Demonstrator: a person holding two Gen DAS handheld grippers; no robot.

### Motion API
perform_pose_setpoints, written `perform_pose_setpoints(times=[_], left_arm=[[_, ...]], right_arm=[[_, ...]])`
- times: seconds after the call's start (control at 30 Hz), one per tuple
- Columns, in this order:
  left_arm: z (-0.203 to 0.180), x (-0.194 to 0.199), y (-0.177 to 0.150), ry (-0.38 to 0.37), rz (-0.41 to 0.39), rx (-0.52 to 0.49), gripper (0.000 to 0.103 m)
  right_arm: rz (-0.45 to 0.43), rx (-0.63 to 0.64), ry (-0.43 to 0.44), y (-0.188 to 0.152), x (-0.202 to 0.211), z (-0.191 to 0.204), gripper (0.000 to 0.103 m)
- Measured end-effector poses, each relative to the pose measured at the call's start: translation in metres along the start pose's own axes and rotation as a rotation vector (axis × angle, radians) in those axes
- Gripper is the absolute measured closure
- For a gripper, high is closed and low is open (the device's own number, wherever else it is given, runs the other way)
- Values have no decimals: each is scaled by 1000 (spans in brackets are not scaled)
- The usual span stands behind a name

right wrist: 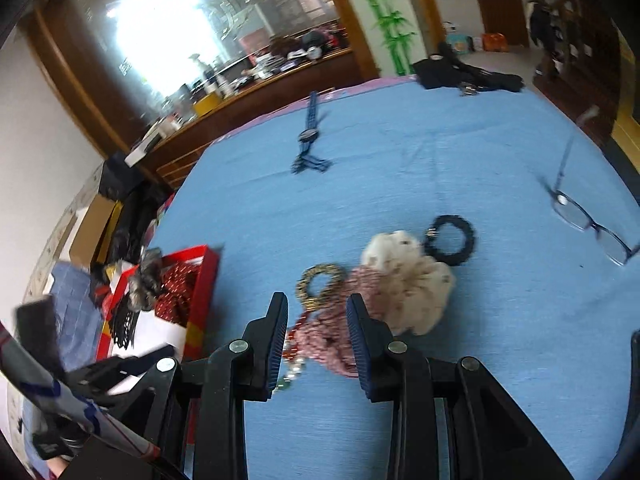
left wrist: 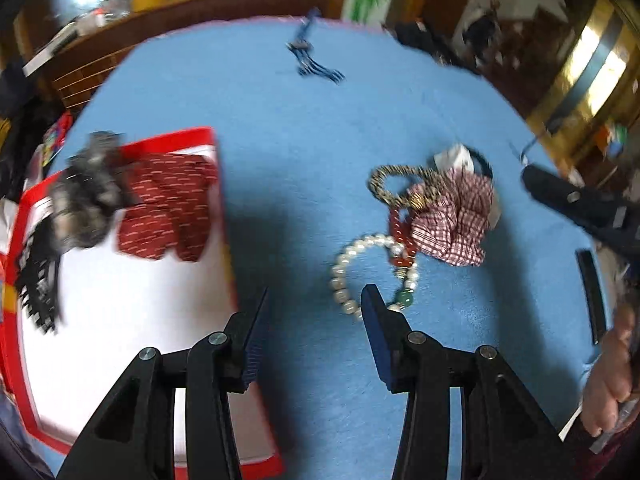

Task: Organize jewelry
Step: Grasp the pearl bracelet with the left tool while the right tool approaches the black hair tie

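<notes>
Looking along your left gripper (left wrist: 314, 300), you have its jaws apart over bare blue cloth (left wrist: 300, 152), gripping nothing; the pearl bracelet (left wrist: 360, 268) touches the right finger's tip, and the red-rimmed box (left wrist: 132, 264) sits left. Through the right wrist view, your right gripper (right wrist: 318, 314) stands part-open and empty, the checked scrunchie (right wrist: 332, 332) lying between and beneath its fingers, the cream scrunchie (right wrist: 412, 276) just beyond.

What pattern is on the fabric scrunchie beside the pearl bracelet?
Red-and-white check on the fabric scrunchie, clearest in the left wrist view.

Both wrist views look down, sharing the jewelry pile (left wrist: 432, 216).
</notes>
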State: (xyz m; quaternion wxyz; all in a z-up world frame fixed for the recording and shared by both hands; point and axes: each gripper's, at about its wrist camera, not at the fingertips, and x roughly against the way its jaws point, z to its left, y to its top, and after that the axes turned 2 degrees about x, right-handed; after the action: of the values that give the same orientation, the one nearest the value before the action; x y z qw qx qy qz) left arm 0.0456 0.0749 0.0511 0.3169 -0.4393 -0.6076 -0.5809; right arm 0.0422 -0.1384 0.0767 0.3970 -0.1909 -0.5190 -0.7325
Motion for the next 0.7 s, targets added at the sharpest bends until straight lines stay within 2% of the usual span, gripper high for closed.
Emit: perform_pose_setpoints(times=[0.2,0.3,0.37,0.53,0.63,0.7], left_arm=[[-14,-33,17,37,68,-12,63],[-16,-44,19,47,90,-12,82],[-20,-46,19,67,80,-30,89],[-29,-45,13,87,63,-72,94],[-35,-44,7,87,53,-92,94],[-36,-44,7,91,48,-94,94]], right_arm=[[-14,-35,-15,2,9,-27,70],[-20,-54,-29,5,12,-41,70],[-23,-65,-44,9,12,-48,70],[4,-94,-141,28,-1,-74,70],[47,-114,-242,43,-23,-95,70],[84,-127,-267,49,-39,-107,71]])
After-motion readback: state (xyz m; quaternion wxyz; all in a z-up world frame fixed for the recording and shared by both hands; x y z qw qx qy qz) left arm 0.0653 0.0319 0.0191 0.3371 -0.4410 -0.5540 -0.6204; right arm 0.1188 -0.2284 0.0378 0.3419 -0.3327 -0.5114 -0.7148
